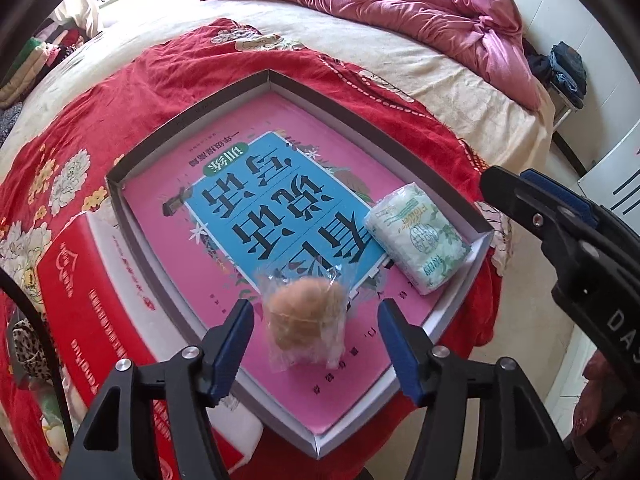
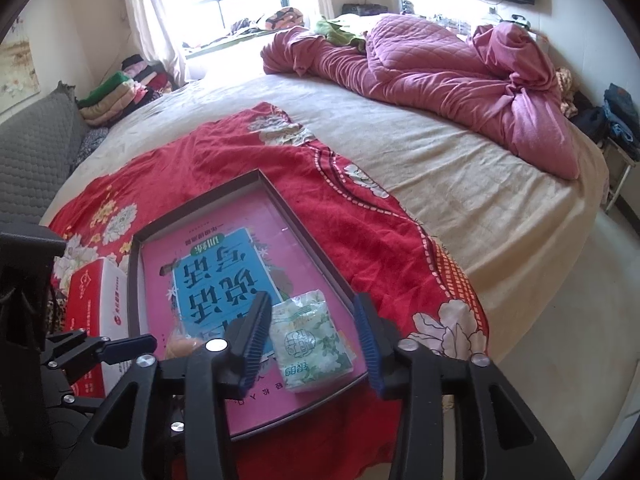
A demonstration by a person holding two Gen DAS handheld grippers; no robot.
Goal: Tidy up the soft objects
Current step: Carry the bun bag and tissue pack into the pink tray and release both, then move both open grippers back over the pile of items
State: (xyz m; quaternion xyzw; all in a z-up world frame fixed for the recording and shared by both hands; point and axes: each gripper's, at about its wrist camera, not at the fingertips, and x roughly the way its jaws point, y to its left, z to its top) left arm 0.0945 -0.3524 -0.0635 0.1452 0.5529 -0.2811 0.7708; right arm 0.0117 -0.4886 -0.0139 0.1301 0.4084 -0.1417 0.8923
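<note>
A shallow box lid (image 1: 160,148) with a pink and blue printed bottom lies on a red floral blanket (image 1: 120,92). In its near part rests a brown bun in a clear bag (image 1: 306,316). My left gripper (image 1: 316,312) is open, a blue pad on each side of the bun with gaps to both. A white-green tissue pack (image 2: 310,344) lies in the lid's near right corner. Around it my right gripper (image 2: 312,308) stands open, pads clear of the pack. The same pack (image 1: 416,236) also shows in the left wrist view.
A red and white carton (image 1: 80,300) sits against the lid's left side. A crumpled pink quilt (image 2: 440,72) lies at the far end of the beige bed (image 2: 460,184). Folded clothes (image 2: 120,92) are stacked at the left; the bed's edge drops away on the right.
</note>
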